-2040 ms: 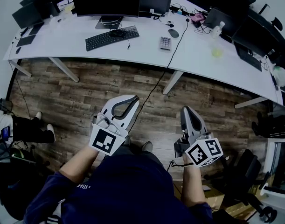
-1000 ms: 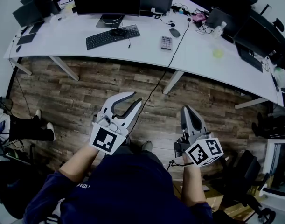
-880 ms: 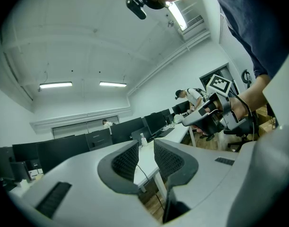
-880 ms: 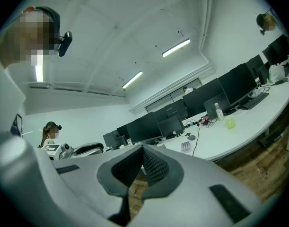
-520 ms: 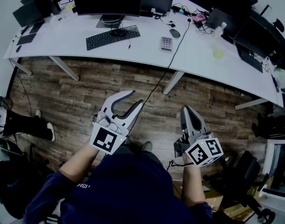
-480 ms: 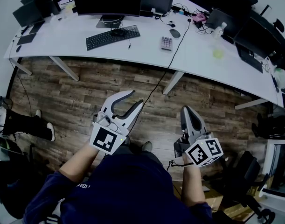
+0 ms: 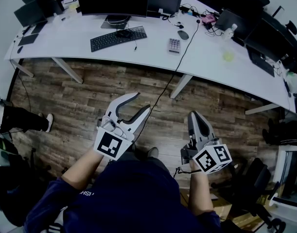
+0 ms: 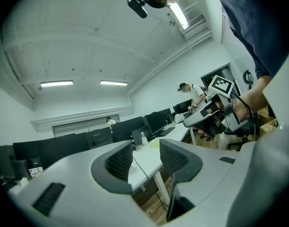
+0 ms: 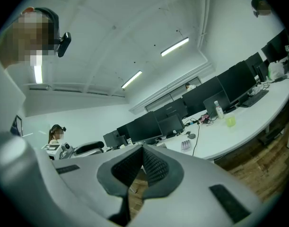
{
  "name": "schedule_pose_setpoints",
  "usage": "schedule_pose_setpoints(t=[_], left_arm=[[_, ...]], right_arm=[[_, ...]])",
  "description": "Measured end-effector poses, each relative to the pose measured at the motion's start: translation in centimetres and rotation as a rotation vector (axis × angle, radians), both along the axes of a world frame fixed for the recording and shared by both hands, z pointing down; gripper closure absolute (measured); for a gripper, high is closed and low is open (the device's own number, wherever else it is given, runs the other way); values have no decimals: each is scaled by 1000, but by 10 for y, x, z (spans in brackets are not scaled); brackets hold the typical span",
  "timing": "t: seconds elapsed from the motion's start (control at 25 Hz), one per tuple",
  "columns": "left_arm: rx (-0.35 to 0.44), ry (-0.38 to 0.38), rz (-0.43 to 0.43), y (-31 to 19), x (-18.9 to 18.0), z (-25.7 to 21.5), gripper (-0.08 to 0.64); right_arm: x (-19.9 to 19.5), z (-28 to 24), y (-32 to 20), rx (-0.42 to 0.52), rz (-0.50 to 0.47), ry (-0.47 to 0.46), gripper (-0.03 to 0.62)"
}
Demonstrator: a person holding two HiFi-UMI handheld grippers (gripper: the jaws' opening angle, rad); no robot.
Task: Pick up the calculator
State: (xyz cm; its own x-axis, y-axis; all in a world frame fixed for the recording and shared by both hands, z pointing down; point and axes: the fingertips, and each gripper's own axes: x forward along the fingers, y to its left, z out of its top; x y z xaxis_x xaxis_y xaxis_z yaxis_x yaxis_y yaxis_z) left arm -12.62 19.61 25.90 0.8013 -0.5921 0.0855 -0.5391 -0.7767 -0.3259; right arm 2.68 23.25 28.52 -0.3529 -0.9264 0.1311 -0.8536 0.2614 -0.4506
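Opening my empty left gripper (image 7: 140,102), with my right gripper (image 7: 194,115) closed on nothing, I stand well apart from the untouched calculator (image 7: 173,44) on the far desk (image 7: 153,45)

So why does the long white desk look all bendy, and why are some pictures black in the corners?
Head view: the wide lens curves the straight desk, and the light is dim, though the small calculator stays sharp. Left gripper view: a round fisheye picture, so the corners go black, and a ceiling light glows bright white. Right gripper view: the same round shape and black corners.
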Motion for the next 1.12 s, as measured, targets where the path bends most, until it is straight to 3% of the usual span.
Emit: schedule_pose_setpoints(t=[1.12], left_arm=[[-18, 5, -28, -5, 3, 2, 244]], right_arm=[[6, 1, -4, -1, 0, -4, 588]])
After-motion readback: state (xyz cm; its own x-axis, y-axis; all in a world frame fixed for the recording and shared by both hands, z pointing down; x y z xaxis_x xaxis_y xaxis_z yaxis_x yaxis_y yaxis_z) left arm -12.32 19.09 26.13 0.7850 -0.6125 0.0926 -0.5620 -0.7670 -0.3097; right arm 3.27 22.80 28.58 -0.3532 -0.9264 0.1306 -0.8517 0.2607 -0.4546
